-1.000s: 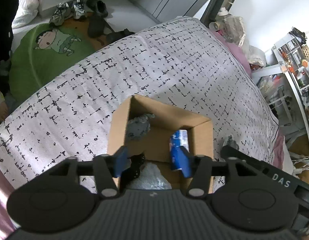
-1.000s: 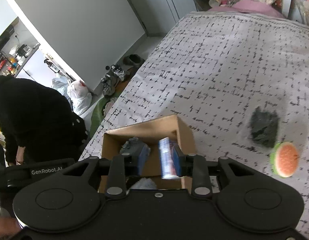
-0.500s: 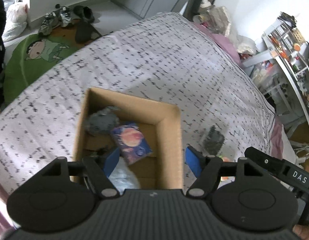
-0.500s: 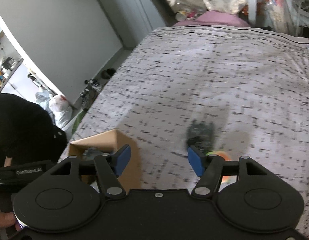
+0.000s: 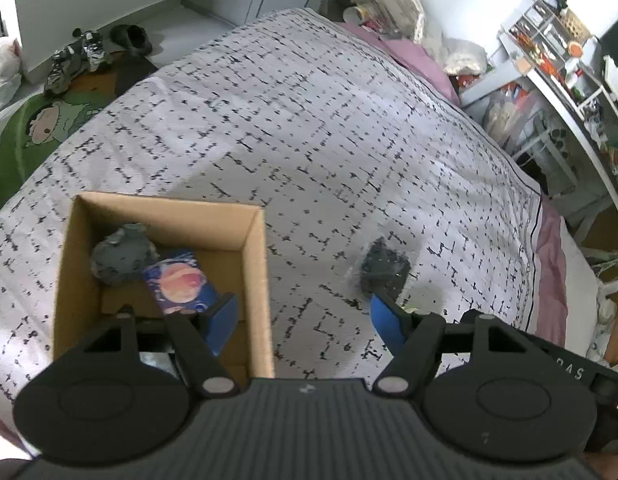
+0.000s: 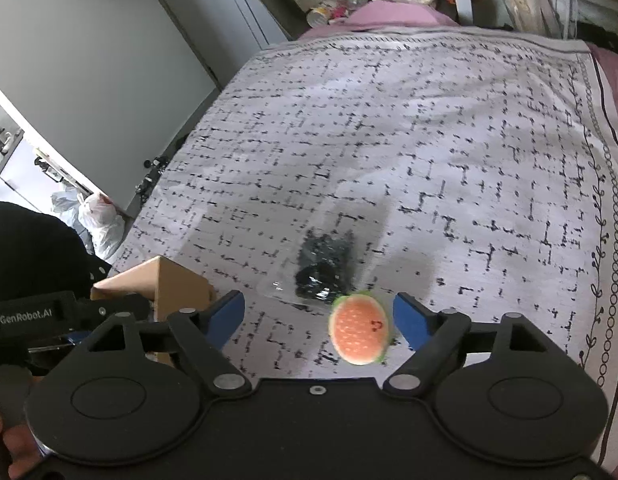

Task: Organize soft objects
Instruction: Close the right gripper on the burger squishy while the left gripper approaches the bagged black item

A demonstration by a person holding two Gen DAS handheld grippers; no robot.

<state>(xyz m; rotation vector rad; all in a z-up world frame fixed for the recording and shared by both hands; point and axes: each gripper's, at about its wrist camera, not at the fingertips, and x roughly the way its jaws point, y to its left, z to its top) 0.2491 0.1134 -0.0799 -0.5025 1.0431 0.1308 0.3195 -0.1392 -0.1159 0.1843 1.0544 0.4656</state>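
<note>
The round orange plush toy with a green rim (image 6: 359,334) lies on the white bedspread with black dashes (image 6: 429,140), framed between our right gripper's (image 6: 319,314) blue pads but apart from both; those jaws have just been opening and grip nothing. Just beyond it sits the black lumpy item in a clear bag (image 6: 325,266). Both grippers tilt steeply down over the bed. Our left gripper (image 5: 303,316) also stands apart and empty, straddling the near wall of the open brown cardboard box (image 5: 257,264). Only the left view shows the box's inside: a grey plush (image 5: 123,254) and a blue packet with an orange picture (image 5: 179,282). Only the right view shows the orange toy.
</note>
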